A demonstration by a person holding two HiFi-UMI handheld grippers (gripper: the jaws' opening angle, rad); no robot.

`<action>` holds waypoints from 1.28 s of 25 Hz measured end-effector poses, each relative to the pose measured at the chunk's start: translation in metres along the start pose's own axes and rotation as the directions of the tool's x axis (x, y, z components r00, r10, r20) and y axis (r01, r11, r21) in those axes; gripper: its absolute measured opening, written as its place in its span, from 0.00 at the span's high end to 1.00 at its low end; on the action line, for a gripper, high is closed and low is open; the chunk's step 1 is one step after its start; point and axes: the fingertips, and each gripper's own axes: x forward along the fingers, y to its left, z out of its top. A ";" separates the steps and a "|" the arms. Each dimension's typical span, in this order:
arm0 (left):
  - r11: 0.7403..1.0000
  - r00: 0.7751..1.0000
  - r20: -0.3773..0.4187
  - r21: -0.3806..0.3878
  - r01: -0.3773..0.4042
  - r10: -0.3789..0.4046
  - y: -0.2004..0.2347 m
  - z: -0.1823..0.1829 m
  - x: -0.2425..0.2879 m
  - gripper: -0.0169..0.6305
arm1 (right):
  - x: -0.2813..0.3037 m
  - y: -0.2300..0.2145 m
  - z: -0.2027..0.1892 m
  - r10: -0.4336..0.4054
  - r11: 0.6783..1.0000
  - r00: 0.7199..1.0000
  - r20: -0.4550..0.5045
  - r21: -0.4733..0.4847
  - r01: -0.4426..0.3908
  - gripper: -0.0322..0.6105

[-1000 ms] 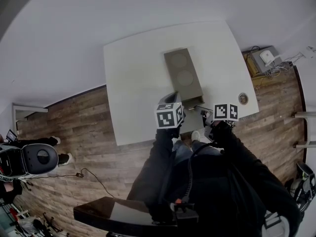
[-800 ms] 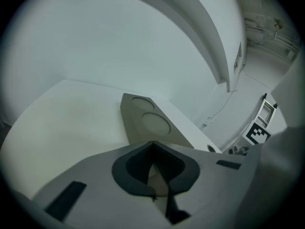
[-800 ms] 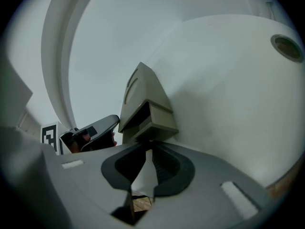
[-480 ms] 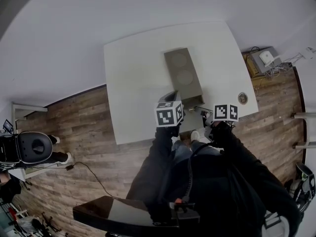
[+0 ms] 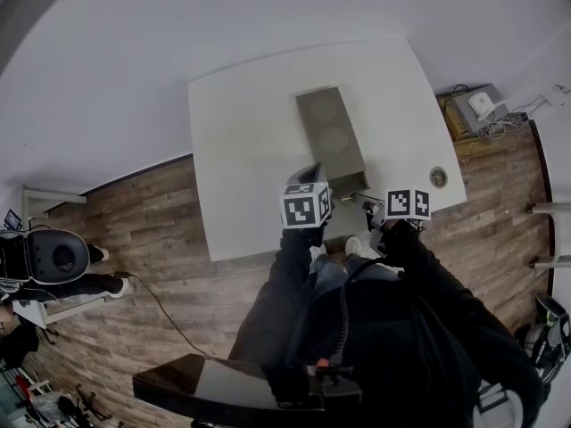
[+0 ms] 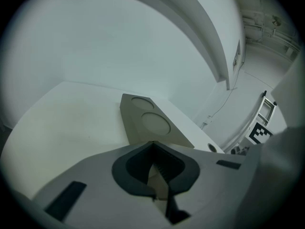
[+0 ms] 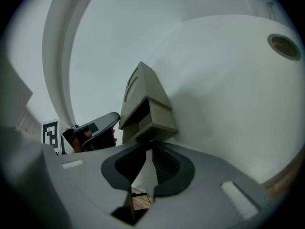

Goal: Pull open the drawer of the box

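1. Firstly, the box (image 5: 332,132) lies on the white table (image 5: 241,150). It is a long, grey-brown box with two round marks on its top face, and its near short end points to the person.
2. At this near end the drawer (image 7: 155,117) is already pulled out a little. A dark opening shows above it in the right gripper view.
3. The right gripper (image 7: 150,144) is clenched. Its two jaws come together at the tips, just on the lower front edge of the drawer, and they seem to pinch this edge.
4. The left gripper (image 6: 152,149) is also closed, its tips are together and nothing shows between them. It is just beside the near left corner of the box; if it touches the box, the views do not tell.
5. Both grippers are held close to the near table edge, and both point downward at a slant toward the box.
6. A small round object (image 5: 439,177) lies near the right corner of the table, well apart from the box.
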 end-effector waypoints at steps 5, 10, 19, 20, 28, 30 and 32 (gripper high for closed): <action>1.000 1.000 -0.002 -0.004 0.000 0.000 0.000 -0.001 0.002 0.98 | -0.001 -0.003 -0.002 -0.001 1.000 1.000 -0.002 0.001 0.001 0.88; 1.000 1.000 -0.006 -0.005 0.000 0.000 0.000 -0.001 -0.001 0.98 | -0.002 0.000 -0.005 0.002 1.000 1.000 -0.003 0.002 -0.002 0.88; 1.000 1.000 -0.006 -0.006 0.001 -0.001 0.000 -0.001 0.000 0.98 | -0.002 -0.002 -0.005 0.002 1.000 1.000 0.001 0.003 -0.002 0.88; 1.000 1.000 -0.006 -0.007 0.001 -0.001 0.000 0.000 0.001 0.98 | -0.002 -0.002 -0.004 0.002 1.000 1.000 0.002 0.004 -0.002 0.88; 1.000 1.000 -0.013 0.000 -0.009 0.009 -0.001 -0.003 0.001 0.98 | -0.004 -0.004 -0.008 0.002 1.000 1.000 -0.001 0.007 -0.002 0.88; 1.000 1.000 -0.013 -0.001 -0.009 0.009 -0.001 -0.002 0.002 0.98 | -0.004 -0.005 -0.008 0.001 1.000 1.000 -0.001 0.007 -0.001 0.88; 1.000 1.000 -0.013 0.001 -0.010 0.010 0.000 -0.001 0.002 0.98 | -0.004 -0.004 -0.008 0.000 1.000 1.000 0.000 0.007 0.000 0.88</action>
